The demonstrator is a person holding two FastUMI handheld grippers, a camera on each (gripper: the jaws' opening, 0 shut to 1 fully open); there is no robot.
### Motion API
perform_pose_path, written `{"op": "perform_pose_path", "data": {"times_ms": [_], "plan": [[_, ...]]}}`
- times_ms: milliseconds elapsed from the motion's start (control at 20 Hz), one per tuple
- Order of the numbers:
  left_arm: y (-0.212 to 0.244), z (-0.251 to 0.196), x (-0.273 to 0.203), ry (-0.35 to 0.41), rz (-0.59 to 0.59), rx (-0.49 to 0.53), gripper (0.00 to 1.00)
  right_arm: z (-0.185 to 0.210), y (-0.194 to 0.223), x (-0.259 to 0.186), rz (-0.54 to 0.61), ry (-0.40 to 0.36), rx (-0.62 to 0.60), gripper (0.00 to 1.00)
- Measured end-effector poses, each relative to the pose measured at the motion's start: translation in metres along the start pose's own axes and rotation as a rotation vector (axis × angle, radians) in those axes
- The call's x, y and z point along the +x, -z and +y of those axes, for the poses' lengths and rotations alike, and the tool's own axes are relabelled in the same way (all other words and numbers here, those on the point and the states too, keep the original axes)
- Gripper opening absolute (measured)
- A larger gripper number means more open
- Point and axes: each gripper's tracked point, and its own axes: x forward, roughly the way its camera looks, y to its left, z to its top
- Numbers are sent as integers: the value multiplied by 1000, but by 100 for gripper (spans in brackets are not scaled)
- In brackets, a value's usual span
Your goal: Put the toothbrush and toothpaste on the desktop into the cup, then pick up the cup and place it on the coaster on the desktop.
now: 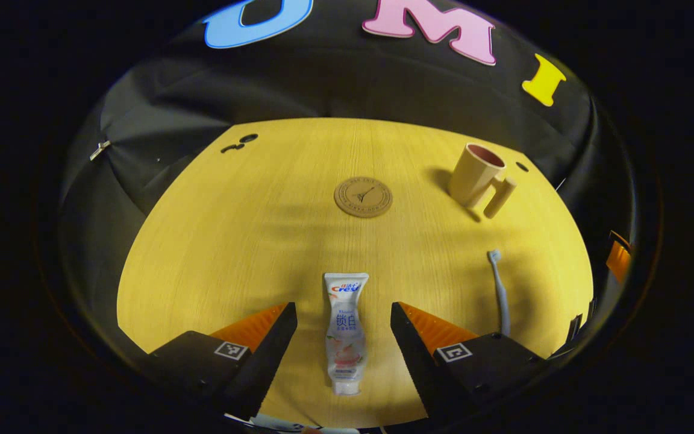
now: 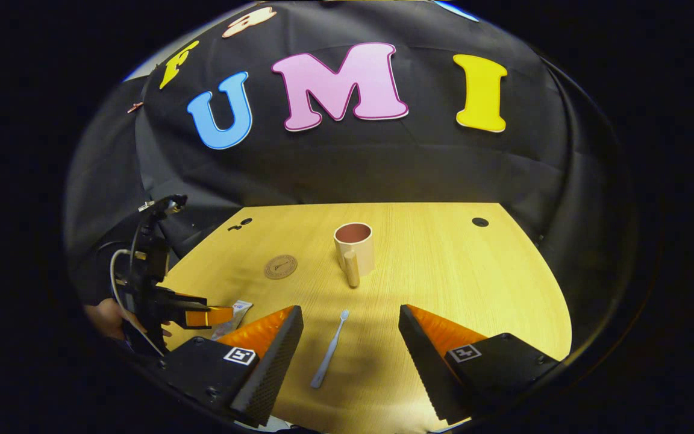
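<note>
Fingers spread wide on my left gripper [image 1: 343, 337], straddling the white toothpaste tube [image 1: 345, 331]; right gripper [image 2: 350, 343] equally wide around the pale blue toothbrush [image 2: 329, 351] lying flat.

Recording booth: black cloth wall [image 2: 383, 163], wooden desktop [image 2: 443, 271].

Each claw [image 1: 343, 349] carries 2 square black-and-white markers — one per finger.

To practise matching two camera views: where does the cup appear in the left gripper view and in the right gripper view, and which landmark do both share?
Left gripper view: the cup stands upper right, at the far right of the desktop.
Right gripper view: the cup stands near the centre, handle toward the camera.
Shared landmark: the round coaster, left of the cup in both.
</note>
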Motion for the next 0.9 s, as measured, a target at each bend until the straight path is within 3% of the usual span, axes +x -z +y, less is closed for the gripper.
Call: {"op": "perform_pose_path", "data": {"times_ms": [300, 550, 750, 800, 850, 900], "plan": [[15, 4, 32, -37, 127, -2, 96, 2, 21, 10, 69, -39, 71, 98], [20, 2, 41, -40, 209, -39, 91, -7, 34, 27, 108, -24, 121, 98], [19, 0, 44, -25, 245, -20, 78, -3, 45, 31, 141, -20, 121, 98], [17, 0, 45, -24, 253, -14, 62, -1, 47, 31, 152, -19, 126, 98], [17, 2, 46, -27, 255, -21, 59, 4, 50, 30, 162, -19, 127, 98], [17, 3, 48, -30, 266, -42, 45, 9, 53, 31, 175, -23, 124, 98]]}}
